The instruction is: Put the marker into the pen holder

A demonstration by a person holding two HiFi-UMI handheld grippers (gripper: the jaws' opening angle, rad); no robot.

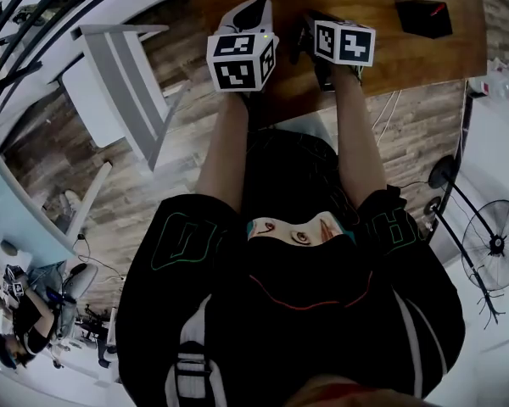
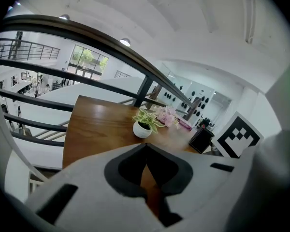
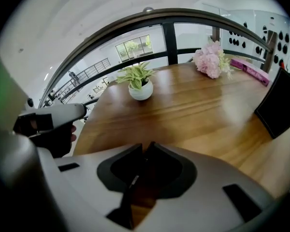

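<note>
On the brown wooden bench [image 3: 193, 112] stand a white round plant pot [image 3: 141, 88], pink flowers [image 3: 209, 59] and, at right, the black box-shaped pen holder [image 3: 280, 105]. Both the left tool [image 2: 146, 149] and the right tool [image 3: 145, 148] are closed, holding nothing. A black railing [image 3: 169, 35] runs behind.

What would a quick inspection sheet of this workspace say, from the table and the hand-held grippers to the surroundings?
Surface: wooden table, brown and glossy.
Job's things: black pen holder towards the table's right side; marker: nothing seen.
Clutter: potted plant in a white pot, pink flowers, pink box.
Grippers: left hand-held gripper and right hand-held gripper, side by side over the table's near edge; both have jaws together with nothing between them.
Cables: light cables below the table edge.
Surroundings: wood-plank floor, dark railing behind the table, standing fan.
</note>
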